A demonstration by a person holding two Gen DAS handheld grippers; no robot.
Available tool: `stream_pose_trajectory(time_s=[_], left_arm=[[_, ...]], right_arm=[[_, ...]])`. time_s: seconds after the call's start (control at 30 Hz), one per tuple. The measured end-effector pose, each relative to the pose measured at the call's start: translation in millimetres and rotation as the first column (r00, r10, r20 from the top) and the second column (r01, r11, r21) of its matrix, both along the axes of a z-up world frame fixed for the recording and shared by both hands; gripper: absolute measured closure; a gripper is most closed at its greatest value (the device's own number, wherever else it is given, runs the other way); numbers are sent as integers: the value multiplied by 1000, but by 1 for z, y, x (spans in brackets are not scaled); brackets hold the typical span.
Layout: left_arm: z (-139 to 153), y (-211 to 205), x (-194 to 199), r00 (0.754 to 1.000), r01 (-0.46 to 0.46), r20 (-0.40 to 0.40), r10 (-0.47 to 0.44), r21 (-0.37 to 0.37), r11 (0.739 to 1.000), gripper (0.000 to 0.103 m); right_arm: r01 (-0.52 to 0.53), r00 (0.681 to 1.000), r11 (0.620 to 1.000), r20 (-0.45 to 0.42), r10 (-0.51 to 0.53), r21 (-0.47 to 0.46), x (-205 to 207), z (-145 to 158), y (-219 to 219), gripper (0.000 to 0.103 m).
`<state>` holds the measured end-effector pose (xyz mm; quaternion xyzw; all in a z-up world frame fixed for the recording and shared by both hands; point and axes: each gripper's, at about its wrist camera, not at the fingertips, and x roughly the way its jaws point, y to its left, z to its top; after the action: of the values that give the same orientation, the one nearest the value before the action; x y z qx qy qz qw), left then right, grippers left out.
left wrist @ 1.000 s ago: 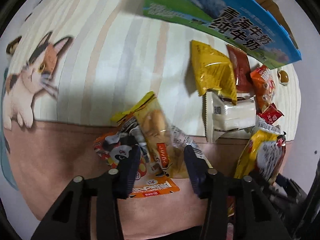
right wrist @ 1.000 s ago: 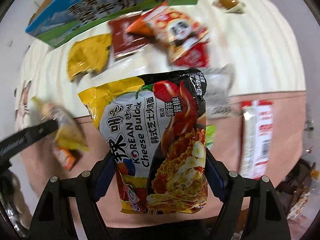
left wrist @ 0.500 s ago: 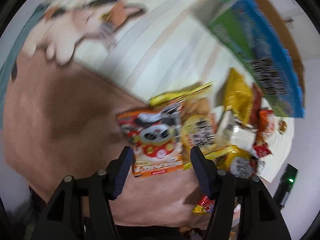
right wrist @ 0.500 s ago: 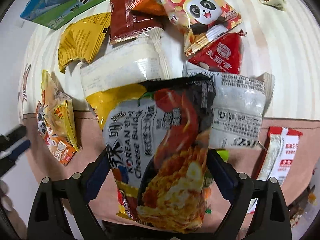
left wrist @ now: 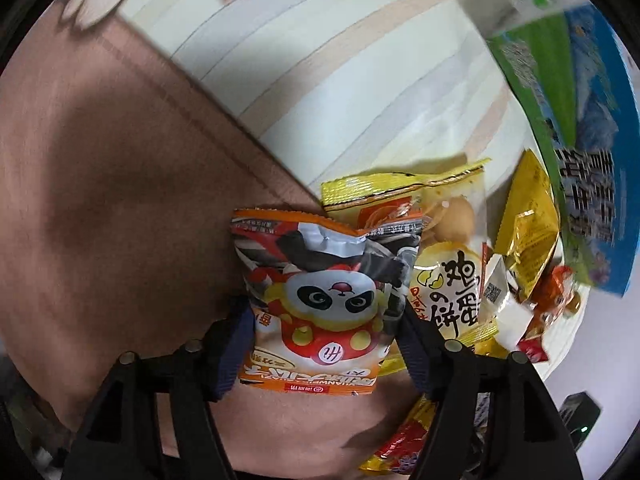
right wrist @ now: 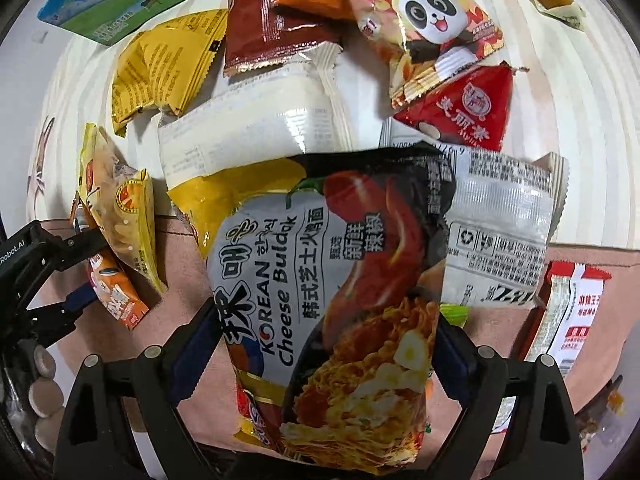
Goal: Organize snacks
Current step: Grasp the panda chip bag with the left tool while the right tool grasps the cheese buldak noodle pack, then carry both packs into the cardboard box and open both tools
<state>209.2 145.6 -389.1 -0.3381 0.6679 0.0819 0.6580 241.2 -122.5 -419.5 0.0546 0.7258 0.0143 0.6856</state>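
Left wrist view: the left gripper (left wrist: 320,344) has its 2 dark-blue padded fingers (left wrist: 232,344) set on either side of an orange foil snack packet printed with a panda (left wrist: 320,292), the pads against the packet's edges, though a firm clamp cannot be told. This packet lies on the pinkish-brown band of a cloth table cover (left wrist: 100,200), which farther off turns to cream with pale peach stripes. Just to its right, partly under it, lies a yellow clear-windowed packet of round egg biscuits (left wrist: 448,240), and beyond that a crumpled gold foil sachet (left wrist: 528,236). A blue and green printed milk carton box (left wrist: 580,128), blurred, stands along the far right edge of the cloth. A pale wall and a dark device with a green light (left wrist: 578,420) show at the lower right.

Right wrist view: the right gripper (right wrist: 324,356) is clamped on a black and yellow bag of Korean cheese noodles (right wrist: 340,300), held above the cloth. Behind the bag, on the cream stripes, lie a white opaque plastic wrapper (right wrist: 252,128), a dark red foil sachet (right wrist: 264,28), a second panda packet in red and orange (right wrist: 420,28), a red triangular packet (right wrist: 464,112) and a silver wrapper with printed text (right wrist: 500,224). A red and white long packet (right wrist: 572,312) rests on the pink band at the right.
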Motion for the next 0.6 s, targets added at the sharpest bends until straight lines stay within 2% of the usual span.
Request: stream_pose_trajectory(time_s=[0.03,0.07,0.13,0.17,0.2,0.27,0.3,0.37,0.47,0.6], left_arm=[[2,-2,1,1000,25,8,-25,18,1000,40],[5,-6,0,997,82,13,-83,63,995,41],[8,-14,-2,985,169,-2,-170,128,977,43],[10,-20,-6,969,247,-29,-247,197,949,44],[12,-23,-9,958,285,-39,-284,232,930,44],[13,-30,-19,923,379,-69,-378,322,868,44],[11,-34,-24,905,420,-90,-417,359,834,44],[5,-39,-30,879,467,-114,-463,395,791,44],[-1,-43,-36,865,490,-125,-486,420,764,43],[-5,-45,-36,874,473,-117,-471,424,772,44]], right_arm=[[-6,1000,1000,3,6,-20,1,2,3,17],[-9,1000,1000,7,9,-30,-5,20,14,20],[-2,1000,1000,15,2,-27,-12,27,25,20],[-2,1000,1000,19,2,-28,-13,27,27,20],[-3,1000,1000,26,4,-31,-16,27,29,20],[-7,1000,999,30,8,-36,-23,24,30,21],[-6,1000,999,30,7,-33,-27,24,30,21],[-9,1000,999,17,10,-34,-30,22,29,21],[-22,1000,999,-4,22,-45,-36,15,37,20],[-34,999,997,-25,33,-66,-42,2,46,19]])
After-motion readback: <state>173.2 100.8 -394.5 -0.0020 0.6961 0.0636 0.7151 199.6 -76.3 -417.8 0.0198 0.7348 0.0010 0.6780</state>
